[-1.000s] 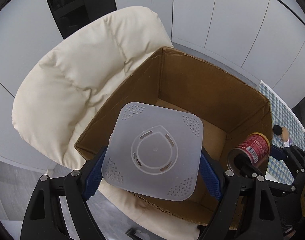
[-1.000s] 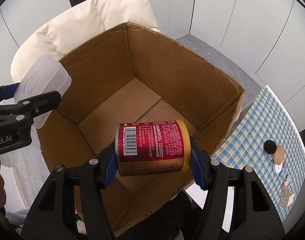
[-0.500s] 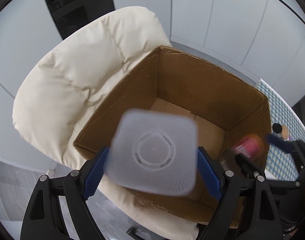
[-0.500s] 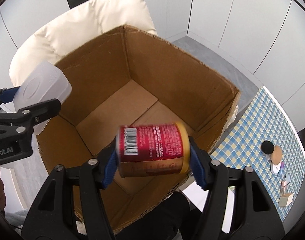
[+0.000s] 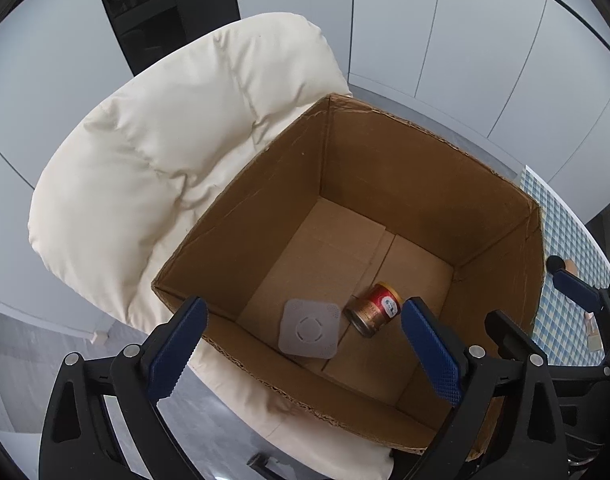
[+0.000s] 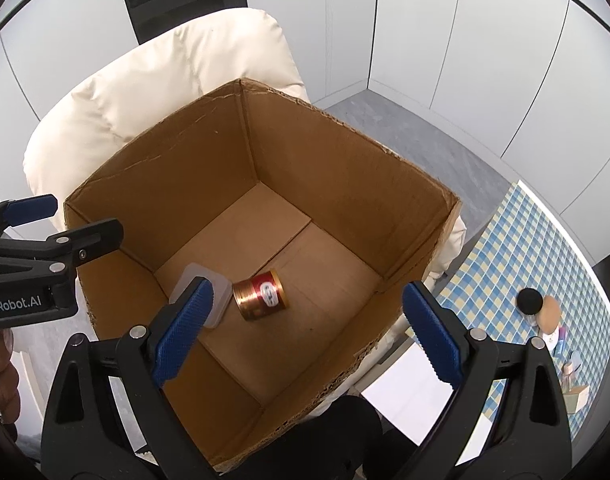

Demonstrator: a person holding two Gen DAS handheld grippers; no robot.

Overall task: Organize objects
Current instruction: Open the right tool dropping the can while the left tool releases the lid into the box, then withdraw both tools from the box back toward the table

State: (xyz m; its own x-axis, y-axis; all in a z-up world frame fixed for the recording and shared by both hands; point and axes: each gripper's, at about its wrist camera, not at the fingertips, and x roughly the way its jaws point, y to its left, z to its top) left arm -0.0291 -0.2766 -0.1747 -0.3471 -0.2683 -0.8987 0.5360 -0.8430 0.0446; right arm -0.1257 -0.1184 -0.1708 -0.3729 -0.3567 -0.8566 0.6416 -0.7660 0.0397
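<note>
Both grippers hang over the open cardboard box [image 5: 385, 184], which sits on a cream cushioned chair [image 5: 153, 168]. The left gripper [image 5: 303, 350] has just been spreading its jaws and now stands wide with nothing between them; the right gripper [image 6: 307, 334] likewise, wide and bare. On the box floor, low in the frame, the white square container [image 5: 309, 334] lies beside the red and gold can [image 5: 373, 310], which lies on its side.

The white square lid [image 5: 309, 330] and the red can [image 5: 373, 309] now lie on the cardboard box [image 5: 405, 176] floor, dropped from the left gripper [image 5: 303, 354] and right gripper [image 6: 307, 334], whose jaws have just been opening and are empty.
</note>
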